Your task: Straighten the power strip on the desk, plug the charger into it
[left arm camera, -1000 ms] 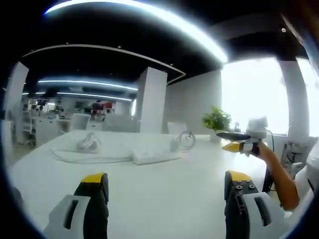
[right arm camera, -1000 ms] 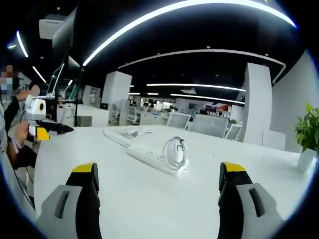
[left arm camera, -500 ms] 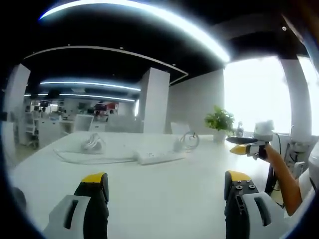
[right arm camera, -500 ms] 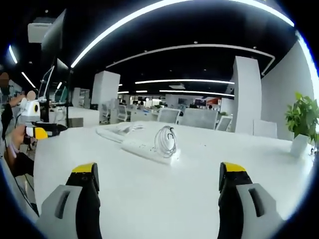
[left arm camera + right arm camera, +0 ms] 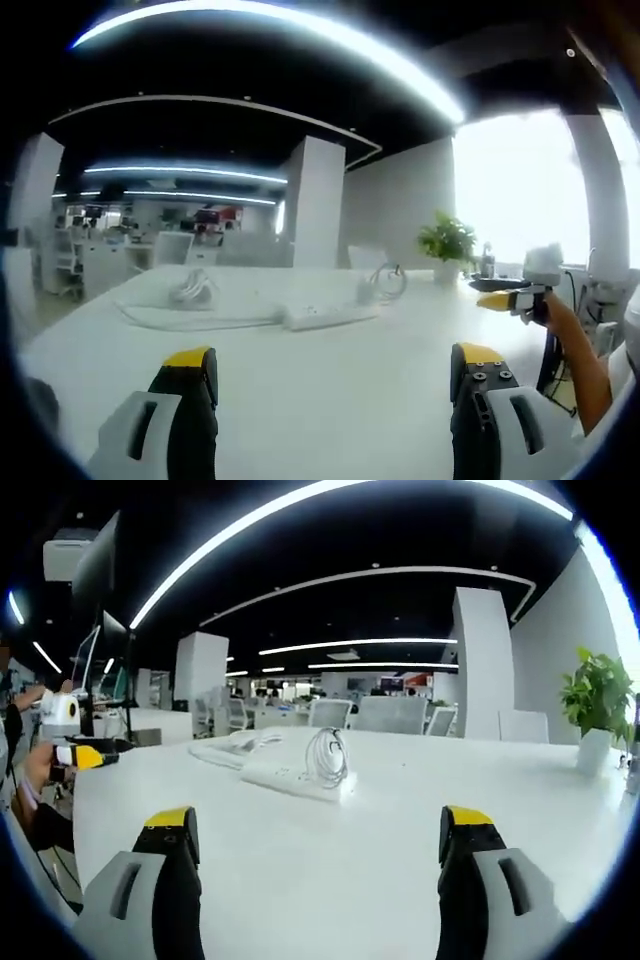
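A white power strip lies at an angle on the white desk, far beyond my left gripper, which is open and holds nothing. A charger with its white cable in a coil rests at the strip's right end. In the right gripper view the same power strip carries the coiled cable on its near end. My right gripper is open and empty too, well short of the strip. Each gripper appears in the other's view, held in a hand: the right gripper and the left gripper.
The strip's cord runs to a loose white bundle further back on the desk, also visible as the bundle. A potted plant stands at the desk's far side. Monitors rise at the left. Office chairs line the far edge.
Both cameras have swung and dipped slightly, so the strip sits lower in each view. In each view the other gripper has drifted toward the edge. The strip and charger have not moved.
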Demonstrator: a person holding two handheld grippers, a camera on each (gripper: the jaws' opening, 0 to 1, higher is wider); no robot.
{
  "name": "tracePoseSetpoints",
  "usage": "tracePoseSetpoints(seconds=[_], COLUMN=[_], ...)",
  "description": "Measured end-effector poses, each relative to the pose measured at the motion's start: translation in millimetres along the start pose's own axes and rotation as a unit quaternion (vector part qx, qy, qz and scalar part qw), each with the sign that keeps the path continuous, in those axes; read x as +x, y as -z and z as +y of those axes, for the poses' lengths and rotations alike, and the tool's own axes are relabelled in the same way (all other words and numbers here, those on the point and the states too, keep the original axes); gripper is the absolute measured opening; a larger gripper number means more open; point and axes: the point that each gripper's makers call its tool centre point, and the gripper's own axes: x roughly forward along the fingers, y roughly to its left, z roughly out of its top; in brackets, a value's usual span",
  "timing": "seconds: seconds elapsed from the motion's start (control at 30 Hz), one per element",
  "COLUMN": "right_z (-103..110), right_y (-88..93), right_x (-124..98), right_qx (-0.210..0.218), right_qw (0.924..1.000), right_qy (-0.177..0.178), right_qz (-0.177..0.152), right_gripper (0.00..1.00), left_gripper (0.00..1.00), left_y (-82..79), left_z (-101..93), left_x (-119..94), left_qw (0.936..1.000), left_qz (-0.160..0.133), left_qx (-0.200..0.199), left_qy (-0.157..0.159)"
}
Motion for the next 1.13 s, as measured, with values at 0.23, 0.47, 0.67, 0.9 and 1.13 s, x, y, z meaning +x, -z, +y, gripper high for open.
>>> tracePoseSetpoints(seconds=[0.23, 0.47, 0.67, 0.9, 1.13], right_z=[-1.6, 1.6, 4.8, 6.2, 6.4], right_y=[9.6, 16.7, 20.3, 20.5, 24.0], right_x=[-4.2, -8.2, -8.7, -9.0, -8.9], right_qx=[0.008, 0.009, 0.013, 0.019, 0.023], right_qw=[0.9999, 0.9998, 0.9997, 0.9996, 0.9995], right_qy=[0.008, 0.013, 0.012, 0.014, 0.015], right_qz=[0.008, 0.015, 0.018, 0.013, 0.017], right_gripper=[0.99, 0.99, 0.99, 0.99, 0.99], left_gripper=[0.99, 0.99, 0.99, 0.99, 0.99], left_y=[0.1, 1.1, 2.1, 0.8, 1.7], left_z=[1.5, 3.9, 5.0, 8.9, 11.9], left_x=[-0.7, -0.7, -0.8, -2.4, -2.5], left_qw=[1.0, 1.0, 1.0, 0.9999, 0.9998], left_qz=[-0.001, -0.001, -0.001, -0.004, -0.005], left_qx=[-0.002, -0.005, -0.006, -0.008, -0.01], left_qy=[0.0, -0.004, -0.005, -0.011, -0.016])
